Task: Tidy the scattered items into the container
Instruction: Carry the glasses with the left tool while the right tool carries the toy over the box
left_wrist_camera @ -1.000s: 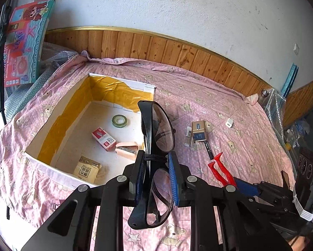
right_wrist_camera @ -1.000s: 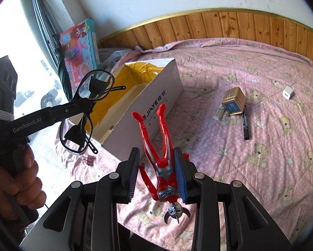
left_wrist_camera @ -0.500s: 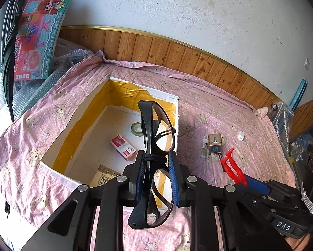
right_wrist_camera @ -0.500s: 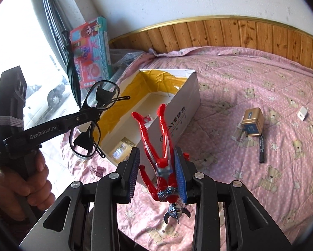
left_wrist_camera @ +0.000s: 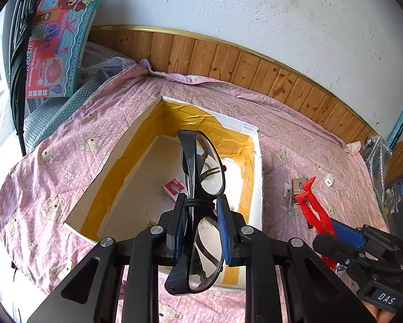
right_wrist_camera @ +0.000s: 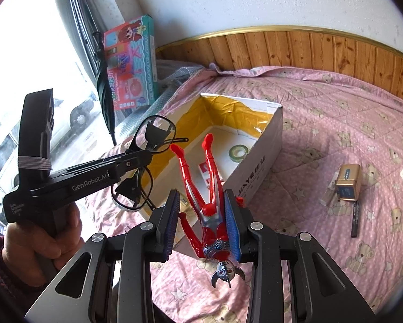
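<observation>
1. Left gripper (left_wrist_camera: 200,210) pinches black-framed glasses (left_wrist_camera: 201,167) at the bridge, held over the open white box (left_wrist_camera: 258,188) w/ yellow-lined walls.
2. Right gripper (right_wrist_camera: 201,216) is clamped on a red toy figure (right_wrist_camera: 208,202), legs pointing fwd, by the box's near corner.
3. Only the right view shows the hand (right_wrist_camera: 40,239) on the left gripper's handle, plus green tape roll (right_wrist_camera: 239,151) in the box.
4. The gold block (right_wrist_camera: 348,183) and black pen (right_wrist_camera: 355,219) lie on the pink bedspread (right_wrist_camera: 336,123), well apart from the box.
</observation>
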Demonstrator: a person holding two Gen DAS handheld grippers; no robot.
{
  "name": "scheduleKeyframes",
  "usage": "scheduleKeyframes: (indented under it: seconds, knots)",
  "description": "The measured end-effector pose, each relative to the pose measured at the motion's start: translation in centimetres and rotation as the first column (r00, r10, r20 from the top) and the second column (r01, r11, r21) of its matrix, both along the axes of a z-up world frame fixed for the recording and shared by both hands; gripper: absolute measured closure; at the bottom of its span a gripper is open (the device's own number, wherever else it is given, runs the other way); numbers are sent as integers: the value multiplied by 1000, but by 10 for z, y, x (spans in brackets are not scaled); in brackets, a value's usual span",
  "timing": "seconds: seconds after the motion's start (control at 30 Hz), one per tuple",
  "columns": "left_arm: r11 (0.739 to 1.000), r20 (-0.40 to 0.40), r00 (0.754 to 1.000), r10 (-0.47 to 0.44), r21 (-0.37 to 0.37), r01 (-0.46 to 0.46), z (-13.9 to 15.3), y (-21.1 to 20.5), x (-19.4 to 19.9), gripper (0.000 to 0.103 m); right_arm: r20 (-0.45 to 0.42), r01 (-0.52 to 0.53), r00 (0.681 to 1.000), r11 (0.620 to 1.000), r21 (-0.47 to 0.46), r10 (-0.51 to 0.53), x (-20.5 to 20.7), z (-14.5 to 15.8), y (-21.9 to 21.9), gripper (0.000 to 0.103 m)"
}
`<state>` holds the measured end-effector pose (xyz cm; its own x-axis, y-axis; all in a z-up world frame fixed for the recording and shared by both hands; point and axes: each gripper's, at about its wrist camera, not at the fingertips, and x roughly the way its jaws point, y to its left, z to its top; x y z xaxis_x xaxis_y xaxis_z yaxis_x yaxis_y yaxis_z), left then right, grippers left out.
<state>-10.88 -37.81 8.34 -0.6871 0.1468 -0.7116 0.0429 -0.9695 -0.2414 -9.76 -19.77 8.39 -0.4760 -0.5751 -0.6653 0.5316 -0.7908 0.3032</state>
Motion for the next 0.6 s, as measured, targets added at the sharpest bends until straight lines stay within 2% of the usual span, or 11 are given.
scheduleKeyframes:
  seconds: [0.4, 0.6]
  knots:
    - [1000, 56, 998, 29, 2, -29, -21, -15, -23, 80, 13, -48, 999, 999, -1, 48, -24, 1, -30, 69]
    - [999, 78, 996, 36, 26, -38, -26, -23, -31, 80, 23, -55, 998, 998, 4, 55, -50, 2, -42, 69]
